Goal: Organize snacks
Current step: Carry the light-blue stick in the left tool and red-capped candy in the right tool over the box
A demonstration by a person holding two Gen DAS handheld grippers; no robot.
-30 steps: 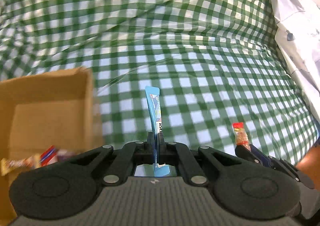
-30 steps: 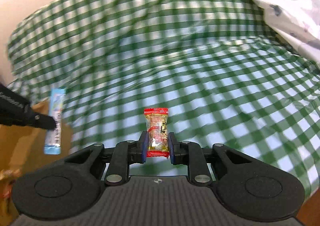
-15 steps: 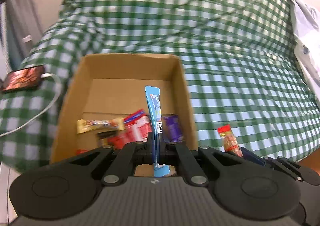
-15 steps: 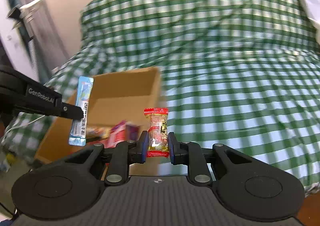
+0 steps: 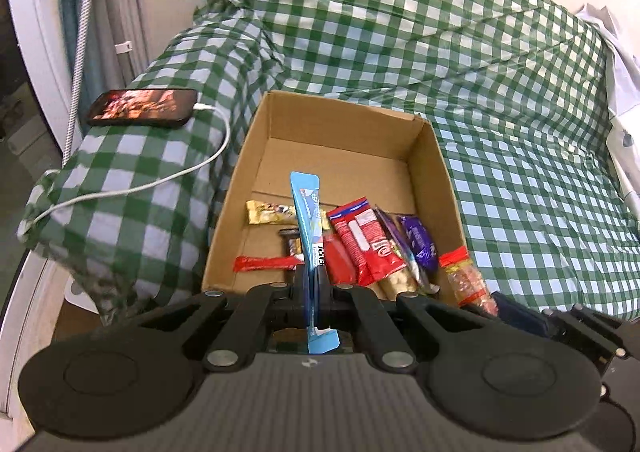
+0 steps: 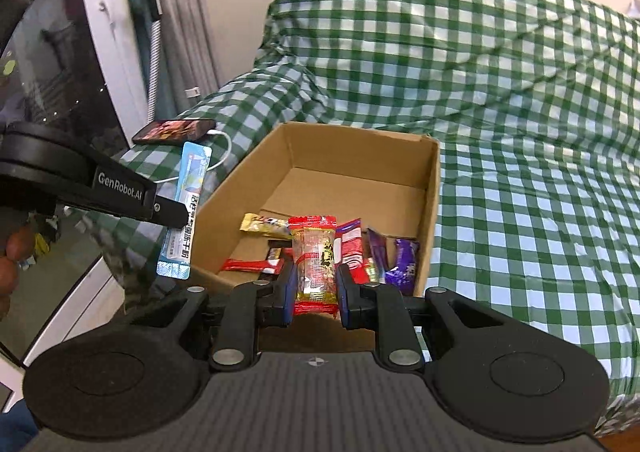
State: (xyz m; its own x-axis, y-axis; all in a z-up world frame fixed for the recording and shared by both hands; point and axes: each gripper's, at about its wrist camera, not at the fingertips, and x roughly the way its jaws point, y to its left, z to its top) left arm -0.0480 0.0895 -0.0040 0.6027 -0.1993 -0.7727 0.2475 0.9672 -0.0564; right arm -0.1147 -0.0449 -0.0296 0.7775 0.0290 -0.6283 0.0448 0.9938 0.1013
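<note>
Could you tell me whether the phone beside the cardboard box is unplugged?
No, a white cable is plugged into the phone lying on the checked cloth.

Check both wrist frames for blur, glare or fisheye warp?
Left wrist: sharp; cardboard box edges bow from fisheye, corners vignetted, phone screen glows without glare. Right wrist: sharp on the peanut packet; dark glass door at left carries reflections; checked cloth curves toward the rim.

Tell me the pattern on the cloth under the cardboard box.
Green and white check. The cloth under the cardboard box shows best in the left wrist view.
</note>
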